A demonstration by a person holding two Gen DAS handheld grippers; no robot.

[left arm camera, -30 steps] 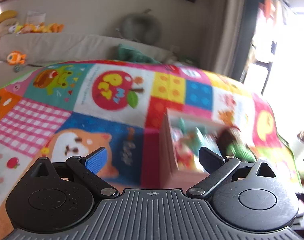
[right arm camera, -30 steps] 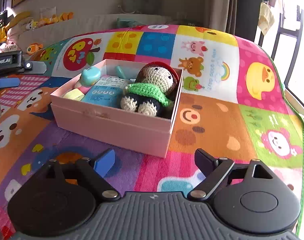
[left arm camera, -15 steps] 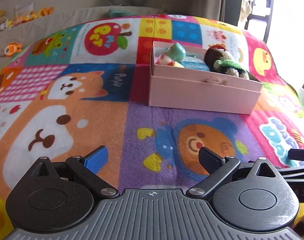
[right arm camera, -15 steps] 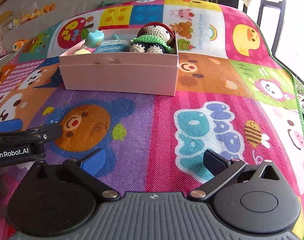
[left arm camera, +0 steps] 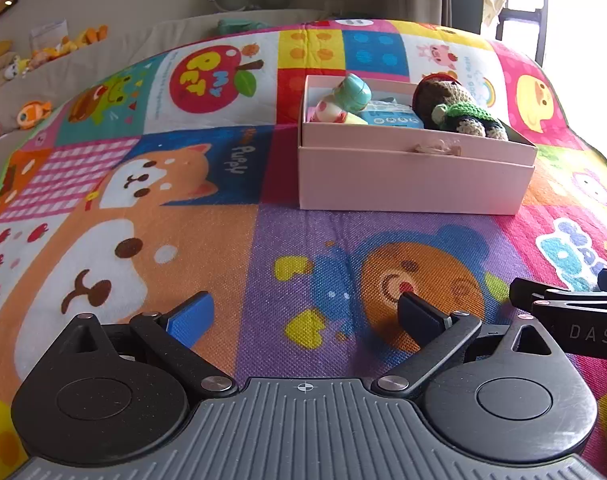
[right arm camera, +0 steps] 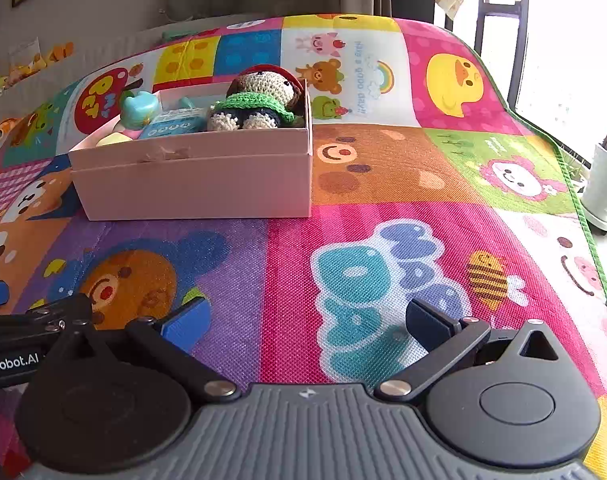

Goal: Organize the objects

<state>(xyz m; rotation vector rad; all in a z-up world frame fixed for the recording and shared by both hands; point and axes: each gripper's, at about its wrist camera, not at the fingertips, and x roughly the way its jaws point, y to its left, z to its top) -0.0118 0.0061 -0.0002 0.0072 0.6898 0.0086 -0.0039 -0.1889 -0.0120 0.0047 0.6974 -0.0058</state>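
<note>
A pink box (left arm camera: 411, 178) (right arm camera: 195, 186) stands on the colourful play mat. Inside lie a crocheted doll (left arm camera: 455, 110) (right arm camera: 259, 100) with a green scarf, a teal toy (left arm camera: 353, 90) (right arm camera: 139, 110), a blue packet (left arm camera: 391, 118) (right arm camera: 171, 126) and a pale yellow piece (right arm camera: 113, 139). My left gripper (left arm camera: 305, 314) hangs open over the mat, well in front of the box, nothing between its fingers. My right gripper (right arm camera: 305, 322) is open too, empty, near the mat's front. Each gripper shows at the edge of the other's view.
The play mat (left arm camera: 183, 240) (right arm camera: 383, 240) covers the whole surface. Soft toys (left arm camera: 35, 110) sit on a ledge at the far left. A white plant pot (right arm camera: 605, 188) stands past the mat's right edge by the window.
Both grippers have drawn back from the box and sunk toward the mat; the box now looks farther away. The right jaws stand slightly wider than a second ago.
</note>
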